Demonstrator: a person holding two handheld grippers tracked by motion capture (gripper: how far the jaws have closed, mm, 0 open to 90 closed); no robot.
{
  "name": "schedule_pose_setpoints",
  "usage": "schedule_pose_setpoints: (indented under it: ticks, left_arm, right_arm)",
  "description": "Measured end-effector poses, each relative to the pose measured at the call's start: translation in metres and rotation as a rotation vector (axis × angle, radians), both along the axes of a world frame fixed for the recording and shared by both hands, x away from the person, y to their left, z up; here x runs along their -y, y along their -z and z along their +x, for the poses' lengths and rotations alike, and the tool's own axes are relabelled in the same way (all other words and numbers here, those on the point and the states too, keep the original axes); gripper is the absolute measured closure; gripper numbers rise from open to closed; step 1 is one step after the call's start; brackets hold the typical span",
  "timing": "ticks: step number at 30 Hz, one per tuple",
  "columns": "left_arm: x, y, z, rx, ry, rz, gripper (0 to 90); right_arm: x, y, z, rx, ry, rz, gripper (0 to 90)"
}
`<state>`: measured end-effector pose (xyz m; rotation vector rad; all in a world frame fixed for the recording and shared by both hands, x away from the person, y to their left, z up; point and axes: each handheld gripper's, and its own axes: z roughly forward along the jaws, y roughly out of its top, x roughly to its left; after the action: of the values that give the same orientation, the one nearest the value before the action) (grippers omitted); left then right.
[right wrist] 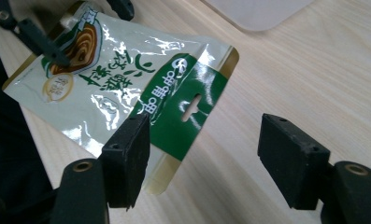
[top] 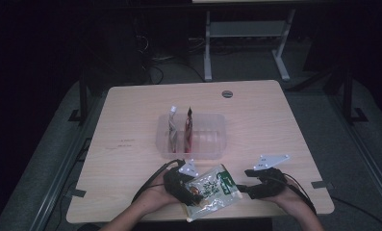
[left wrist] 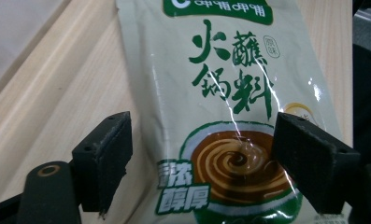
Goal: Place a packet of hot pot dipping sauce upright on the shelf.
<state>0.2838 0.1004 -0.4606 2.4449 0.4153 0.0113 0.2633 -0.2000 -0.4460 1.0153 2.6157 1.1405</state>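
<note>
While the pouch (top: 211, 190) lies flat at the near table (top: 131, 125) edge, we hold both claws (left wrist: 199, 154) (right wrist: 204, 158) released around it; next we clench and lift it toward the bin (top: 212, 149).

Both forearms coming in from the bottom edge of the high view, angled in toward each other. Left tongs (top: 191, 185) held low in the left hand (top: 165, 188), grey three-cornered plate on top, cable looping back along the wrist. Jaws spread wide in the left gripper view, black pads facing each other with a big gap between. Right tongs (top: 241, 187) gripped in the right hand (top: 281, 191), pointing left toward the other pair, plate tilted up. Jaws parted there too in the right gripper view, not clamped on anything
</note>
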Motion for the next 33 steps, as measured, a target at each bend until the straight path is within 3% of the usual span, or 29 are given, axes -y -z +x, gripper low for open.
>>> schedule_pose_setpoints:
  ticks: [2,4,5,10,15,19,20,24,25,33]
  left_arm:
    - [-0.001,0.000,-0.001,0.008,-0.003,-0.004,23.7]
    - [-0.004,-0.001,0.000,0.033,0.020,0.021,28.6]
    - [-0.004,-0.001,-0.003,0.050,0.007,0.025,31.2]
    - [-0.002,-0.003,-0.005,0.062,0.012,0.051,42.4]
    - [-0.002,-0.004,-0.005,0.055,-0.013,0.031,52.4]
    - [-0.002,-0.005,-0.004,0.056,-0.005,0.040,63.4]
    - [-0.003,-0.005,-0.003,0.051,-0.005,0.043,63.4]
    - [-0.007,-0.004,0.003,-0.024,-0.019,-0.005,78.6]
    - [-0.007,-0.004,0.003,-0.024,-0.019,-0.005,81.2]
    - [-0.013,-0.005,0.009,-0.087,-0.010,-0.068,89.2]
  right_arm:
    - [0.002,0.001,0.001,0.002,0.015,-0.005,33.7]
    - [0.004,0.001,0.002,0.008,0.018,-0.001,33.7]
    - [0.004,0.001,0.003,0.010,0.019,-0.003,33.7]
    - [0.003,0.002,0.004,0.004,0.022,0.000,33.7]
    - [0.002,0.003,0.004,0.009,0.016,-0.002,33.8]
    - [0.003,0.001,0.004,0.002,0.018,0.001,34.1]
    - [0.003,0.001,0.005,0.005,0.017,0.002,34.1]
    - [0.004,0.001,0.005,0.000,0.017,0.001,34.2]
    - [0.004,0.001,0.005,0.000,0.017,0.001,34.2]
    - [0.005,0.000,0.006,-0.001,0.016,0.011,33.1]
